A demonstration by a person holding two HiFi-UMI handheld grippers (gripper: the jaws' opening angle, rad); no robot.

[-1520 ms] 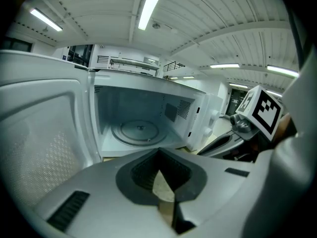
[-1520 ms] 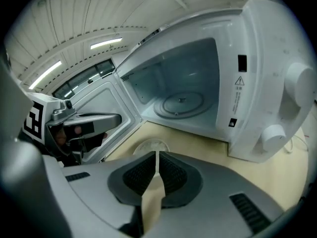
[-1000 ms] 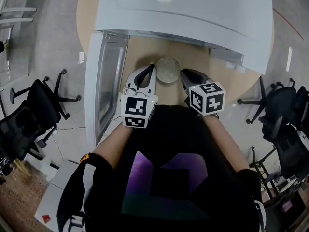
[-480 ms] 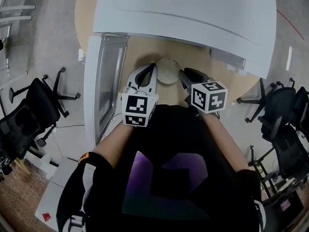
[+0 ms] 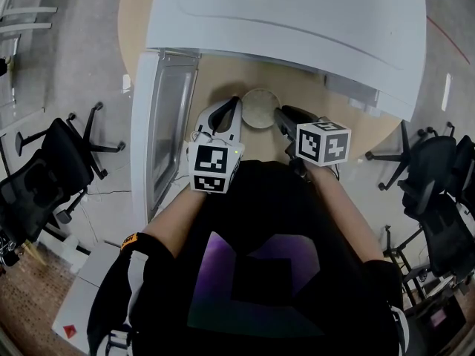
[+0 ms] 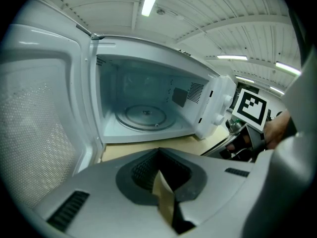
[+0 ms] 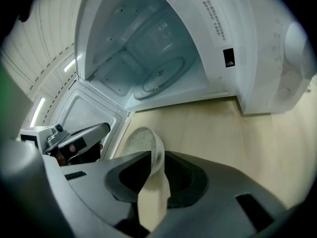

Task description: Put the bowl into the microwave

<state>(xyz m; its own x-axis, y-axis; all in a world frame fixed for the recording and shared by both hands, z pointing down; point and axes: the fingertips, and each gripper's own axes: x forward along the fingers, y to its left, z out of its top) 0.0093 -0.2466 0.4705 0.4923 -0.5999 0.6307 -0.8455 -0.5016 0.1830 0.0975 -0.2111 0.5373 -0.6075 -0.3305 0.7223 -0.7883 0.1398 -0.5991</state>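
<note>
Pale wooden bench (image 7: 218, 128) carries everything. The right gripper (image 7: 152, 157) has its jaws pinched on the rim of the bowl (image 7: 140, 140), which is at the bench's near edge, outside the microwave (image 7: 148, 58). The left gripper (image 6: 161, 177) has its jaws closed on nothing. With the door (image 5: 167, 117) open, grasping looks done; carrying the bowl inside remains.

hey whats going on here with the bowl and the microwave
A person holds a gripper in each hand in front of a microwave that stands on a wooden table with its door swung open. The right gripper is clamped on the rim of the bowl, which is just outside the cavity, not yet inside. The left gripper is beside the bowl, jaws together on nothing.
</note>
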